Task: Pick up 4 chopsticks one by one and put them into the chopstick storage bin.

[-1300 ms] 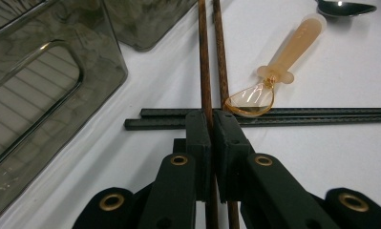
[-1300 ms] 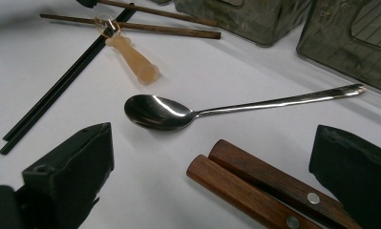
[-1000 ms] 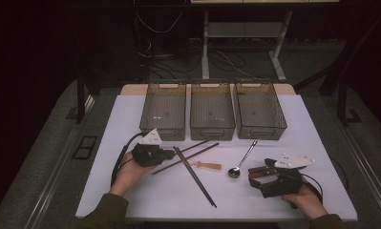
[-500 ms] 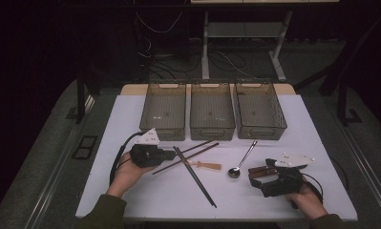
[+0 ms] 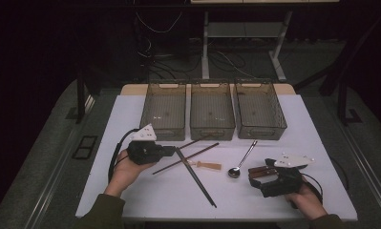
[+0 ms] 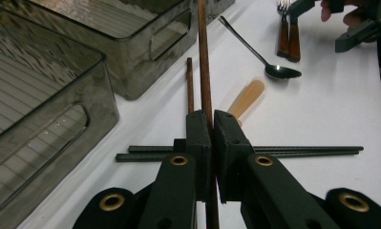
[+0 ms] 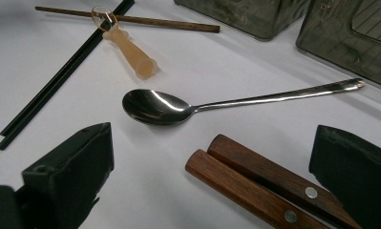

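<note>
Left tool [image 6: 211, 143] clamped on brown chopstick [image 6: 203, 57], near its end, so rod can lift clear of black chopsticks [image 6: 298, 151]; chopstick at tabletop [image 5: 131, 109] centre, pointing 2 o'clock toward bins [image 5: 212, 114]. Right tool [image 7: 212, 176] jaws apart, straddling wooden handles [image 7: 255, 183] at 4 o'clock, ready to pinch.

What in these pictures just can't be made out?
- Wooden-handled utensils: right gripper view, working ends cut off by the bottom edge; high view, hidden under the right hand-held gripper.
- Brown chopstick in the left hand-held gripper: near end hidden behind the jaws.
- Bins: high view, too dark to judge any contents.
</note>
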`<state>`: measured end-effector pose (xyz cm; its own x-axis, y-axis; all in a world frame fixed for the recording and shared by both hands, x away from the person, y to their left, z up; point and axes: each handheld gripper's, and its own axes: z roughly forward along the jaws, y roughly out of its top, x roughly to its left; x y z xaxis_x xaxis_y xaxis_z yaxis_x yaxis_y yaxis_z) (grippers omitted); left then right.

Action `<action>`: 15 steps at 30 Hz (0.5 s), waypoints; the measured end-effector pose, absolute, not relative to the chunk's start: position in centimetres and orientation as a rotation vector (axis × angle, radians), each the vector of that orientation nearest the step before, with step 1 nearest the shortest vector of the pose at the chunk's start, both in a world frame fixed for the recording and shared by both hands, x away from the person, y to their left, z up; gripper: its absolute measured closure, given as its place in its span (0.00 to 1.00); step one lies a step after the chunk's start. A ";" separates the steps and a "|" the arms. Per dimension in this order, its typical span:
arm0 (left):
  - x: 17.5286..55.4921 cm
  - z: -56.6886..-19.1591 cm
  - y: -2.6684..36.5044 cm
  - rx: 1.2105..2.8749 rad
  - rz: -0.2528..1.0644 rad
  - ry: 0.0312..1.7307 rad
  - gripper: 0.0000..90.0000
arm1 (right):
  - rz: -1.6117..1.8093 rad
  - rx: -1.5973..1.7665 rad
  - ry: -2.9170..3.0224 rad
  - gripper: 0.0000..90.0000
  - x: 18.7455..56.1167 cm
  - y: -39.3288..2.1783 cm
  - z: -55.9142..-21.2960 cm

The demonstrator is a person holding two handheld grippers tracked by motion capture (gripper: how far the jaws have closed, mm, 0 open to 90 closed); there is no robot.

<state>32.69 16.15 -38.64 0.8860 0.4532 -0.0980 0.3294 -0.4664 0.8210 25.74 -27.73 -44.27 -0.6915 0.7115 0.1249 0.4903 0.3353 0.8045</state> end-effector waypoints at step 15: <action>33.4 -38.4 17.4 2.066 0.210 0.636 0.94 | 1.282 1.087 2.354 0.02 25.7 -27.7 -44.3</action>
<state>33.35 17.40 -38.35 0.8510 0.5160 -0.0980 0.3567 -0.4309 0.8289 25.72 -27.74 -44.26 -0.6911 0.7114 0.1277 0.4931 0.3350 0.8029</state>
